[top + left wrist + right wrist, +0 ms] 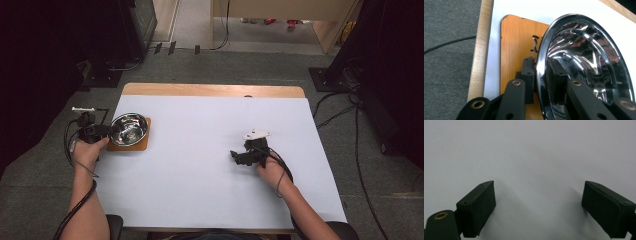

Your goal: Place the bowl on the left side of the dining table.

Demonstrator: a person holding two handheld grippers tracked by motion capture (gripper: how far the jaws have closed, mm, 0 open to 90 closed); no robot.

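Left gripper view puts me right on the steel bowl (584,67): my left claw (544,75) straddles its rolled rim, one jaw outside over the wooden board (516,47), the other inside against the polished wall. The pads look barely off the metal, so I read it as let go, the rim merely between them. From the high view the bowl (129,128) sits on that board (142,145) at the left edge of the bench (210,165). I judge it light, rigid and very slippery; a thin rim gives little bite, so I'd pinch squarely across the lip, deep enough to catch the roll, and expect it to tip if lifted from one side. My right claw (537,207) stands wide apart over bare white surface, holding nothing.
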